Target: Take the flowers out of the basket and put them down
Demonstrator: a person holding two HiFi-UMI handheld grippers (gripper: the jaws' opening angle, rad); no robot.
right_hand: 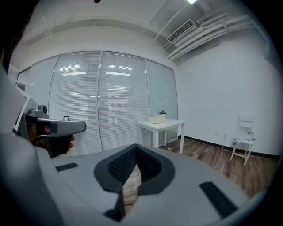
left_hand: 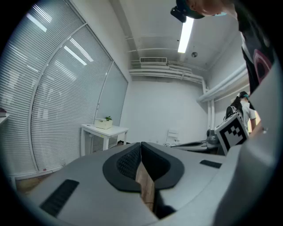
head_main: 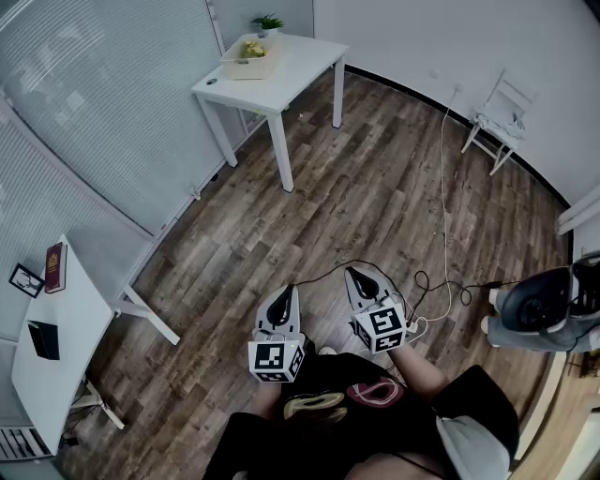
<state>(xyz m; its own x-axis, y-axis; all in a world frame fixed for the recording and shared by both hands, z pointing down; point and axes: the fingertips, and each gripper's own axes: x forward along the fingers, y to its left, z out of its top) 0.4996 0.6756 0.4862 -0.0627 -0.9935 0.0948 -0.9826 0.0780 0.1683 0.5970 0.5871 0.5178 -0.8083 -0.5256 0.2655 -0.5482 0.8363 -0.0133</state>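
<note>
A shallow cream basket [head_main: 249, 58] with yellow flowers [head_main: 252, 48] in it stands on a white table [head_main: 300, 66] across the room, beside a small potted plant [head_main: 269, 22]. Both grippers are held close to the person's body, far from that table. My left gripper [head_main: 286, 293] is shut with nothing in it and points level at the room. My right gripper [head_main: 357, 275] is shut and empty too, tilted slightly down. In the left gripper view the basket [left_hand: 103, 124] is small and distant beyond the left gripper [left_hand: 141, 144]. It also sits far off beyond the right gripper [right_hand: 135, 145], where the basket [right_hand: 156, 118] rests on the table [right_hand: 164, 125].
Wood floor lies between me and the table. A white chair [head_main: 502, 114] stands by the far right wall, and a cable [head_main: 444, 197] trails over the floor. A second white desk [head_main: 66, 328] with a red book [head_main: 54, 267] is at left. Grey and black gear [head_main: 542, 305] is at right.
</note>
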